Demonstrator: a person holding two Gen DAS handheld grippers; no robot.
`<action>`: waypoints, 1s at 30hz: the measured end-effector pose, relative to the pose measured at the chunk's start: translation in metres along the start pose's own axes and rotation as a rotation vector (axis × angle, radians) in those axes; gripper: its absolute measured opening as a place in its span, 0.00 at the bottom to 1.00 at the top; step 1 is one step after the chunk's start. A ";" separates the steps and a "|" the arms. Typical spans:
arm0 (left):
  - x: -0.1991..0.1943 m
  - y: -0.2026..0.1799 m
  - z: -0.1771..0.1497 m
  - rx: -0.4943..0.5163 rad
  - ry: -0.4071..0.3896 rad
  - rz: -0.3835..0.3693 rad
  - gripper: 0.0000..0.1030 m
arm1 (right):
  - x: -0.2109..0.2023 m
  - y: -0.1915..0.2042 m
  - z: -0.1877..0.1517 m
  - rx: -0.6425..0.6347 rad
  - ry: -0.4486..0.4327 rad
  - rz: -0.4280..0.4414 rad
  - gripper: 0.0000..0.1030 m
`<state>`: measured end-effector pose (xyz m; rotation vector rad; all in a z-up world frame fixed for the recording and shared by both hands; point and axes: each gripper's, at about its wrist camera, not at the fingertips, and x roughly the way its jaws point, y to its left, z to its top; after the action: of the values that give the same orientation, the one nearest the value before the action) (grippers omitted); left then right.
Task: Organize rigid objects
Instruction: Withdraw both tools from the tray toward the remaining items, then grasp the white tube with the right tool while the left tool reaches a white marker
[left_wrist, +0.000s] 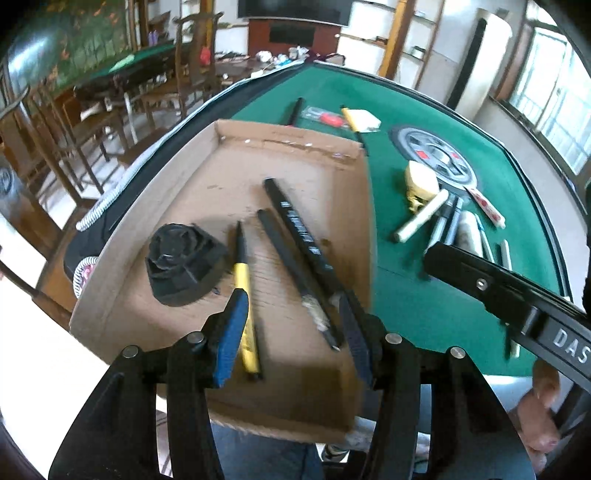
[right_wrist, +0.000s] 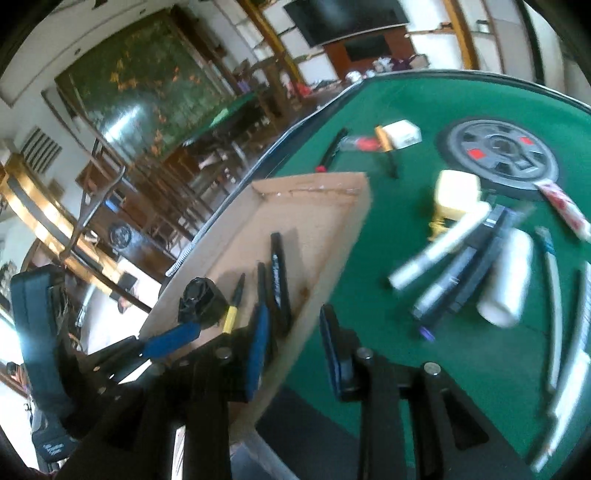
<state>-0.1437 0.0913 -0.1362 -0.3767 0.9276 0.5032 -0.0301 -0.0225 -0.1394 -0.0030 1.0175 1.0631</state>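
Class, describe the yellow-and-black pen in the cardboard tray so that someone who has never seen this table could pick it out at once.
On the green table lies a shallow cardboard tray. Inside it, the yellow-and-black pen lies between a black plastic mount and two long black sticks. It alone in the tray has yellow on it.

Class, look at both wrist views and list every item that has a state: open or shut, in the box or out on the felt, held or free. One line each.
Left gripper: jaws open, nothing held.
Right gripper: jaws open, nothing held.
Cardboard box: open-topped, partly filled.
Black holder: in the box, free.
Yellow-and-black pen: lying in the box.
Two black sticks: lying in the box.
White marker: out on the green felt, in a loose pile.
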 end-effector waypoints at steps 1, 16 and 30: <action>-0.003 -0.006 -0.002 0.014 -0.007 0.004 0.50 | -0.007 -0.003 -0.004 0.009 -0.009 -0.001 0.29; -0.016 -0.086 -0.034 0.146 0.064 -0.147 0.50 | -0.090 -0.069 -0.069 0.141 -0.116 -0.039 0.29; 0.007 -0.117 -0.032 0.165 0.151 -0.244 0.50 | -0.100 -0.145 -0.076 0.297 -0.121 -0.284 0.28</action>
<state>-0.0953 -0.0196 -0.1488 -0.3754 1.0451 0.1750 0.0126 -0.2054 -0.1789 0.1529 1.0228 0.6410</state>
